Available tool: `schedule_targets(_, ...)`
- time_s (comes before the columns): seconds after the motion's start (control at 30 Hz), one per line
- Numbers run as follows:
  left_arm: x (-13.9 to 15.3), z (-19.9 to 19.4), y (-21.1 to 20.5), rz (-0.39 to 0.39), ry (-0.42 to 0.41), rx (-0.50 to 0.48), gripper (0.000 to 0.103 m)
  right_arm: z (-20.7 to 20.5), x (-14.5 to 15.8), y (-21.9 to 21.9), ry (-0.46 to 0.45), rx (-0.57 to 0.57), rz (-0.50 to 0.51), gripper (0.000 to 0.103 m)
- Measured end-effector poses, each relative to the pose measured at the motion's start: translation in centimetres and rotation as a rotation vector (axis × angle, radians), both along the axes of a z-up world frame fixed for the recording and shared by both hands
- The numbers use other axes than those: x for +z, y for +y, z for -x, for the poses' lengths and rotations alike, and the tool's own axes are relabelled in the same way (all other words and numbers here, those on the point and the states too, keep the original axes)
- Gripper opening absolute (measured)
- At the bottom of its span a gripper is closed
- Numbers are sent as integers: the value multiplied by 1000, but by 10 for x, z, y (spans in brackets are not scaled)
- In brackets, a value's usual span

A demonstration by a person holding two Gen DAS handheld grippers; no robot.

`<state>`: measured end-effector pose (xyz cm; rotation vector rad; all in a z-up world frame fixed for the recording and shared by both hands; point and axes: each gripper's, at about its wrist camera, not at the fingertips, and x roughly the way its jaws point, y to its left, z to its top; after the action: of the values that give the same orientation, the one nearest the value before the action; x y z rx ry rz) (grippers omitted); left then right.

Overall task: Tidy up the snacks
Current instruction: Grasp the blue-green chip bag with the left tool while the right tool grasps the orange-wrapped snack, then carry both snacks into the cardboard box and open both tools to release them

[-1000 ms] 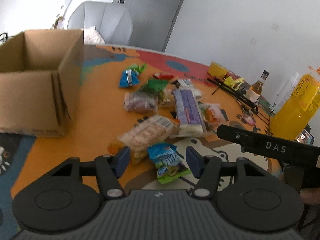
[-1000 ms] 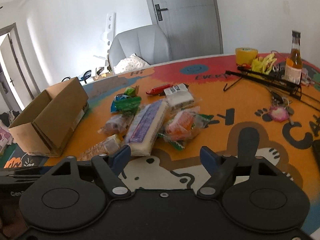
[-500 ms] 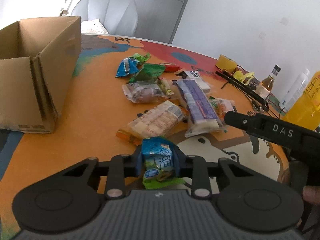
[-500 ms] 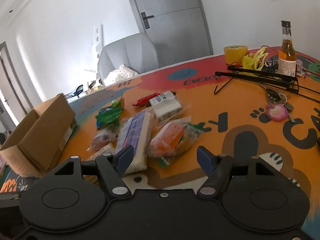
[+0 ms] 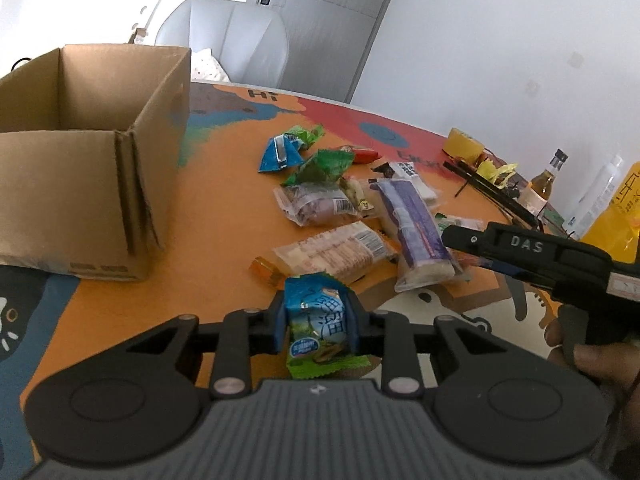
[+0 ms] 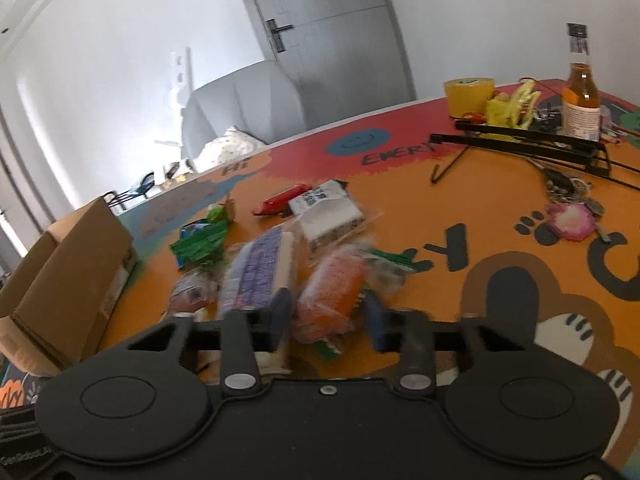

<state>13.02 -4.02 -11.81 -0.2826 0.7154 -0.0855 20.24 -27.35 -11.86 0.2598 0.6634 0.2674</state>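
Note:
My left gripper (image 5: pixel 316 326) is shut on a blue and green snack packet (image 5: pixel 318 330) and holds it above the table's near edge. An open cardboard box (image 5: pixel 92 184) stands to its left. Several snack packs lie in a pile mid-table, among them a cracker pack (image 5: pixel 332 252) and a long purple pack (image 5: pixel 412 224). My right gripper (image 6: pixel 328 322) is open, its fingers on either side of an orange snack pack (image 6: pixel 334 296) that lies on the table. The purple pack (image 6: pixel 260 272) lies just left of it. The right gripper's body shows in the left wrist view (image 5: pixel 536 256).
A glass bottle (image 6: pixel 580 96), a yellow tape roll (image 6: pixel 468 96), a black hanger (image 6: pixel 520 144) and keys (image 6: pixel 568 216) lie at the table's far right. A grey armchair (image 5: pixel 228 44) stands behind the table. A yellow bottle (image 5: pixel 616 216) stands at the right edge.
My left gripper shut on the blue and green packet and lifted it off the table. My right gripper moved forward and down until its open fingers sat around the orange pack.

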Motion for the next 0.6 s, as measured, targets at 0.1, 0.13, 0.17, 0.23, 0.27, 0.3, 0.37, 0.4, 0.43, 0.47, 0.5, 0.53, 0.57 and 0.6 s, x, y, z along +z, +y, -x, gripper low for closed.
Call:
schedule_targets(0.1, 1, 5, 2, 2, -5, 9, 28, 4, 0, -6, 5, -2, -32, 27)
schedule_targets(0.13, 2, 7, 3, 1, -11, 12, 28, 6, 1, -7, -1, -2, -30, 26)
schedule_targets(0.17, 4, 8, 4, 1, -17, 16, 28, 8, 2, -7, -9, -3, -30, 26)
schedule_targets(0.23, 8, 11, 6, 1, -30, 22, 28, 12, 6, -8, -25, -5, -38, 26)
schedule_targets(0.27, 10, 13, 7, 1, -39, 25, 28, 14, 8, -8, -31, -4, -42, 26)
schedule_targets(0.3, 12, 13, 8, 1, -48, 27, 28, 15, 10, -7, -38, -1, -46, 26)
schedule_targets(0.37, 17, 15, 9, 0, -67, 32, 28, 20, 16, -5, -55, 11, -54, 26)
schedule_targets(0.4, 19, 16, 10, -1, -74, 35, 28, 22, 19, -4, -62, 19, -59, 26)
schedule_targets(0.43, 21, 17, 11, -3, -81, 38, 28, 23, 21, -2, -66, 26, -62, 26)
schedule_targets(0.47, 24, 18, 12, -5, -87, 42, 28, 24, 23, 1, -71, 34, -66, 26)
schedule_targets(0.5, 27, 18, 12, -6, -93, 45, 28, 25, 26, 3, -79, 48, -69, 26)
schedule_targets(0.53, 30, 19, 13, -9, -103, 48, 28, 26, 28, 6, -85, 58, -69, 26)
schedule_targets(0.57, 33, 20, 14, -12, -113, 52, 28, 27, 30, 8, -90, 66, -71, 26)
schedule_targets(0.6, 35, 21, 15, -13, -121, 55, 28, 28, 32, 12, -93, 74, -71, 26)
